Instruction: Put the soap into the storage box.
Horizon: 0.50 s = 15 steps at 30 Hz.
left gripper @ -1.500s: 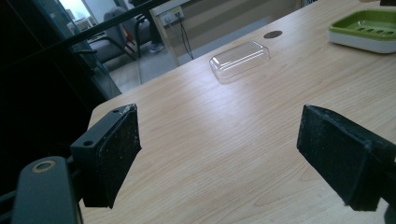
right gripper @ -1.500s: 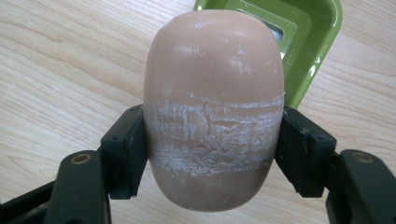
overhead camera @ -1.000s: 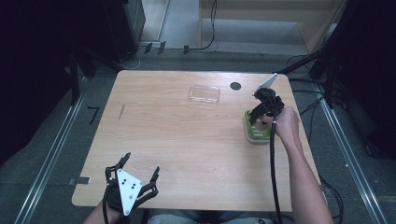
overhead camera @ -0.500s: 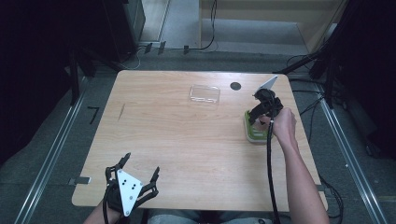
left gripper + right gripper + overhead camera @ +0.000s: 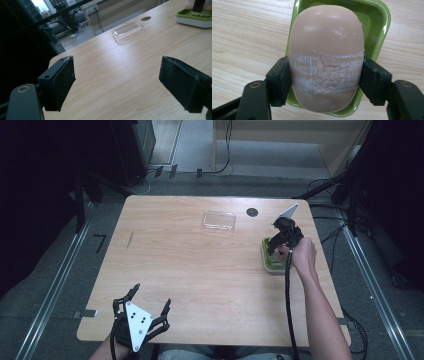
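Note:
A beige bar of soap [image 5: 325, 50], scuffed white across its middle, sits between the jaws of my right gripper [image 5: 324, 77], which is shut on its two long sides. The soap is directly over a green soap dish [image 5: 378, 22]; I cannot tell whether it touches the dish. In the high view the right gripper [image 5: 280, 240] points down at the dish [image 5: 272, 264] near the table's right edge. My left gripper [image 5: 151, 296] is at the near left of the table, open, with nothing between its pads [image 5: 62, 82].
A clear plastic lid [image 5: 219, 220] lies at the back middle of the wooden table [image 5: 200, 270], with a round black hole [image 5: 252, 212] to its right. The lid [image 5: 128, 32] and the dish [image 5: 193, 18] also lie far ahead in the left gripper view.

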Motion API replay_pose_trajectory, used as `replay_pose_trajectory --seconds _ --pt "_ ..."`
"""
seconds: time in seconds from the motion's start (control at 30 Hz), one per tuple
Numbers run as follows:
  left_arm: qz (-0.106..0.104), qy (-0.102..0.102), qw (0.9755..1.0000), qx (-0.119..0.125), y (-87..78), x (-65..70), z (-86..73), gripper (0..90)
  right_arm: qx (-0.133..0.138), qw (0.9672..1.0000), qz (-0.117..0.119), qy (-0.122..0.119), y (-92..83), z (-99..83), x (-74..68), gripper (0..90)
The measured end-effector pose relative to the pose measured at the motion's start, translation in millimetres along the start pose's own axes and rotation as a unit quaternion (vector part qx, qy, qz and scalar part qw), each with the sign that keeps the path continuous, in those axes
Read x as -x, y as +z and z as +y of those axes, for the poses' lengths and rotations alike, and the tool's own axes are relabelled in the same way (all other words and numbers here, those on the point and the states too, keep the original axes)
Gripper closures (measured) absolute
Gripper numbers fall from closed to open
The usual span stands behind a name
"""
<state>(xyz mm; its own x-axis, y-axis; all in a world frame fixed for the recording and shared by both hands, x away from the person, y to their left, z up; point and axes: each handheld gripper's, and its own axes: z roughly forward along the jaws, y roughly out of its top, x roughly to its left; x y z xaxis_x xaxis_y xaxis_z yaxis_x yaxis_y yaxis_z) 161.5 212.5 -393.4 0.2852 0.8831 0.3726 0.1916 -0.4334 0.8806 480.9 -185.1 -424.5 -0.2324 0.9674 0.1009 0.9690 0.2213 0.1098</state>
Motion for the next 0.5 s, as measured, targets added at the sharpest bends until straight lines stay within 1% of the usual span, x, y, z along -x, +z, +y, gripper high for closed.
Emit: replay_pose_trajectory --seconds 0.1,0.3,0.33,0.5 --pt "0.000 0.000 1.0000 0.000 -0.2 0.0 -0.1 13.9 -0.002 1.0000 0.000 -0.002 2.9 0.4 0.7 33.3" --pt "0.000 0.000 1.0000 0.000 -0.3 -0.2 -0.2 14.0 -0.004 1.0000 0.002 0.005 6.4 0.9 3.2 33.3" --pt "0.001 0.000 1.0000 0.000 -0.2 -0.1 -0.2 13.9 -0.004 1.0000 0.000 0.009 7.7 1.0 3.3 33.3" --pt "0.000 0.002 1.0000 0.000 -0.2 0.2 -0.1 14.0 -0.004 0.9999 -0.001 0.013 11.0 1.5 2.6 33.3"
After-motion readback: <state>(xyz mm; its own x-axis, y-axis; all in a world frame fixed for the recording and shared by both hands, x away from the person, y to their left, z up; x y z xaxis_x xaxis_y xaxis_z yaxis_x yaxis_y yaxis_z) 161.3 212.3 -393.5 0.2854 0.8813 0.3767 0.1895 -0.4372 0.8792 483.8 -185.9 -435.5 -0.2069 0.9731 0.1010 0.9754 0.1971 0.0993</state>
